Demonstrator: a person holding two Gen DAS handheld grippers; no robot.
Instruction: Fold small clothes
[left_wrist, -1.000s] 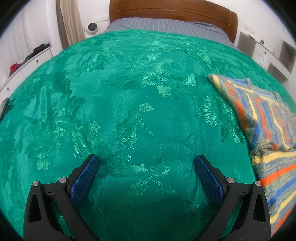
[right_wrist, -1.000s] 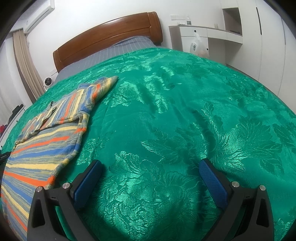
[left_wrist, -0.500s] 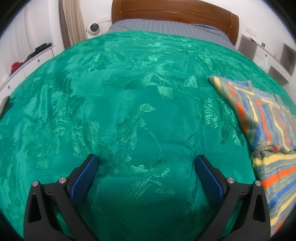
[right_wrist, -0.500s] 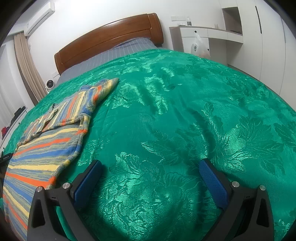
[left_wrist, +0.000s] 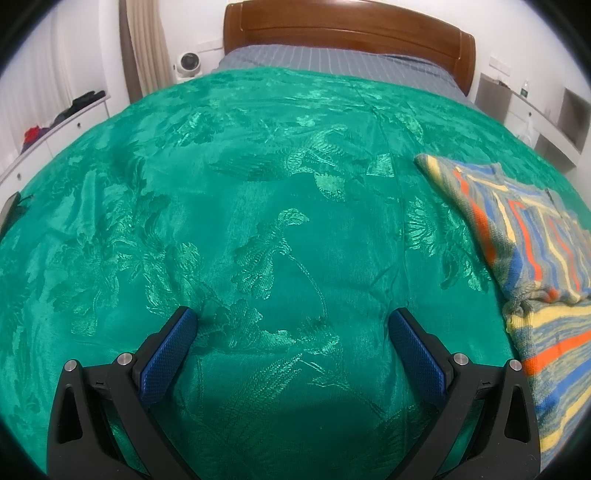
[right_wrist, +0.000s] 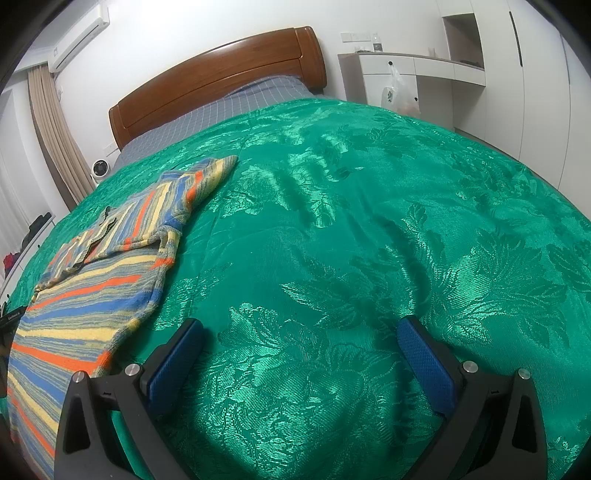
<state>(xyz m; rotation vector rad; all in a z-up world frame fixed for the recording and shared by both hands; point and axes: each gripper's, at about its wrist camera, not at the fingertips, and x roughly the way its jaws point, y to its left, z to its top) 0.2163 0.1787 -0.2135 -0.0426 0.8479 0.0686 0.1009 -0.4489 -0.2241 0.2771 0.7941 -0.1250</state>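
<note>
In your left wrist view, your left gripper (left_wrist: 291, 325) hangs with jaws spread wide and empty over the green floral-patterned bedspread (left_wrist: 258, 184). The striped knitted garment in blue, orange and yellow (left_wrist: 532, 236) lies off to the right, well clear of the blue pads.

In your right wrist view, your right gripper (right_wrist: 299, 334) is equally wide and empty. The garment (right_wrist: 96, 288) lies flat to its left, one sleeve folded across, likely spread for folding.

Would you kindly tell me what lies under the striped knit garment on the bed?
The striped knit garment lies directly on the green floral bedspread, which shows all around it. Whatever sits beneath the garment's own folded layers is covered.
</note>
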